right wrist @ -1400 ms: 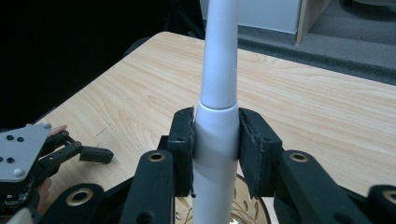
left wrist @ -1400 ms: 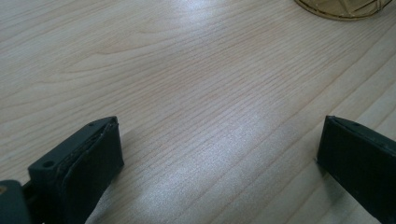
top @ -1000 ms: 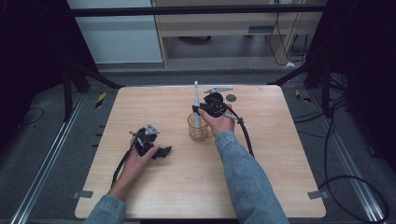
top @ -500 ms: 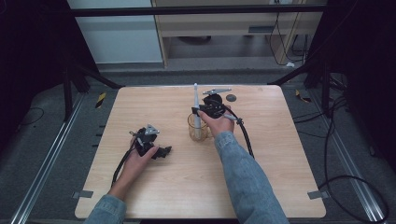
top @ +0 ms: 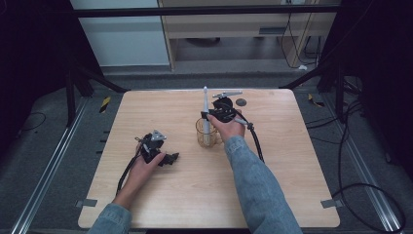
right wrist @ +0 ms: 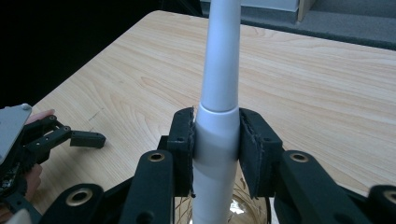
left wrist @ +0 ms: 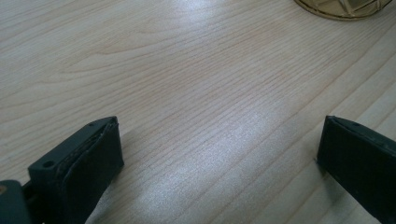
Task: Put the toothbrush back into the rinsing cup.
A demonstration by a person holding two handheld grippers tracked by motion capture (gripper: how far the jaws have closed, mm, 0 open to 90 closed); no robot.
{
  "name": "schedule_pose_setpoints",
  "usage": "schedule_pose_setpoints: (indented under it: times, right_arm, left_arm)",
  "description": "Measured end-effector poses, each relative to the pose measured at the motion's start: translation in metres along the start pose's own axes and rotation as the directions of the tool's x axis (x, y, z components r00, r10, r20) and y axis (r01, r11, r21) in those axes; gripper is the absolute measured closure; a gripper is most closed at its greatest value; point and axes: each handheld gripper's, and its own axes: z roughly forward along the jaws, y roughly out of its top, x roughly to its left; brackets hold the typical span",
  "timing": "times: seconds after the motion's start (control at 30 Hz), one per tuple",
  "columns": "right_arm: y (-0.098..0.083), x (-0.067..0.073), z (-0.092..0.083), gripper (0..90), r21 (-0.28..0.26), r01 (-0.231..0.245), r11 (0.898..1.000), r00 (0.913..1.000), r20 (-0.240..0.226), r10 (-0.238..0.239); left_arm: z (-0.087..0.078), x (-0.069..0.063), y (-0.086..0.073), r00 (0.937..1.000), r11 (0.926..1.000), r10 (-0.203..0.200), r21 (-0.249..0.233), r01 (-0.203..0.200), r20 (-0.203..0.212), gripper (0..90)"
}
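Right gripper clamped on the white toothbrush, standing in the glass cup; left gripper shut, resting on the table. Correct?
Not quite: the left gripper is open, as the left gripper view shows, its jaws wide apart over bare table. The right gripper does clamp the white toothbrush standing in the glass cup.

Pale wooden table point(top: 272, 185) — amber glass cup point(top: 204, 136), small dark disc point(top: 241, 102)

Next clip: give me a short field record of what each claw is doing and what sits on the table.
right claw: shut on the white electric toothbrush, held upright
toothbrush base: inside the clear amber glass
left claw: open, nothing between its jaws, resting low on the wooden table
other item: small dark round disc near the table's far edge
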Motion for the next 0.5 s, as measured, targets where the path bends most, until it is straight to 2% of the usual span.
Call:
schedule_pose_setpoints:
  times: [0.5]
  right_arm:
    - [0.0019, -0.0026, 0.0019, 67.3, 0.01, -0.02, 1.0, 0.9998, -0.003, 0.02]
  left_arm:
    - [0.0, 0.0, 0.0, 1.0, 1.0, 0.0, 0.0, 0.0, 0.0, 0.0]
